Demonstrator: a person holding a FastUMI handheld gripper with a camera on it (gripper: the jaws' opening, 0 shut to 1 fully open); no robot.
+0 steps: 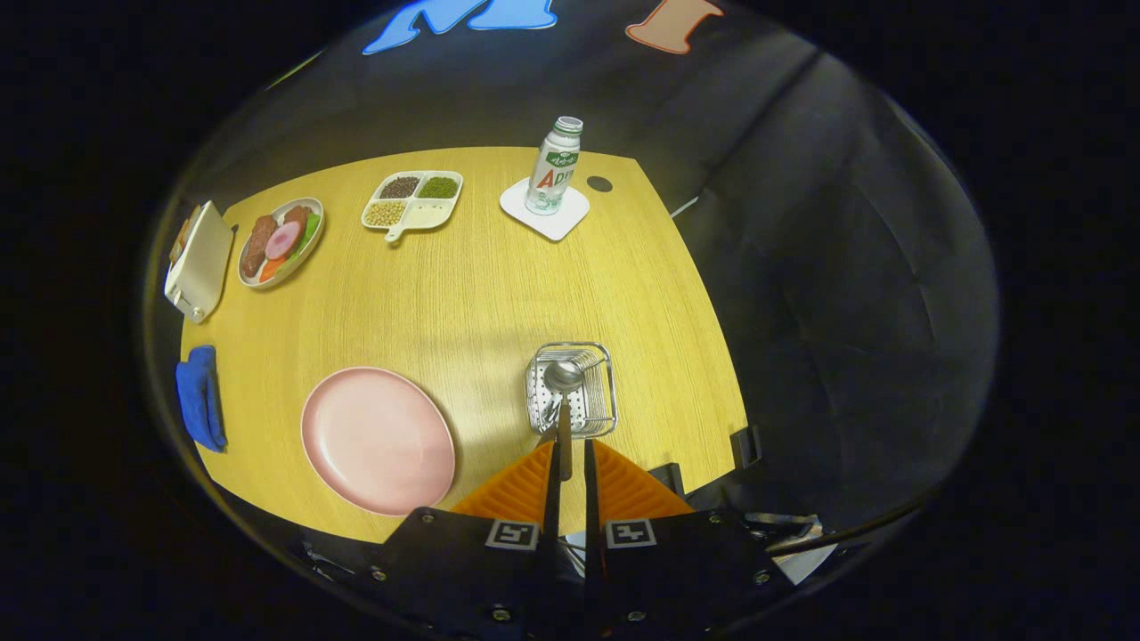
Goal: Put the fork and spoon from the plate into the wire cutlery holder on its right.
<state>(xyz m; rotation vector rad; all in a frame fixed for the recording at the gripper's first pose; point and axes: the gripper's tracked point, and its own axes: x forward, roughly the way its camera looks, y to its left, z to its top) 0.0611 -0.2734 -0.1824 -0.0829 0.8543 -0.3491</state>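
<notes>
Now | gripper (568, 450) jaws clenched on spoon (563, 378) handle | bowl over wire cutlery holder (572, 389) | fork indiscernible

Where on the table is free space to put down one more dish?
The widest bare wood lies mid-table, bordered by the pink plate, wire cutlery holder, divided tray and bottle. The far-left edge is crowded: food plate, white box, blue cloth. The gripper holds the spoon over the holder.

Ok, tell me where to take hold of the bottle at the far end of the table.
Grip the bottle around its straight body below the cap, coming from the near side; it stands upright on a white coaster with bare table there. The gripper is currently shut on the spoon above the wire holder.
</notes>
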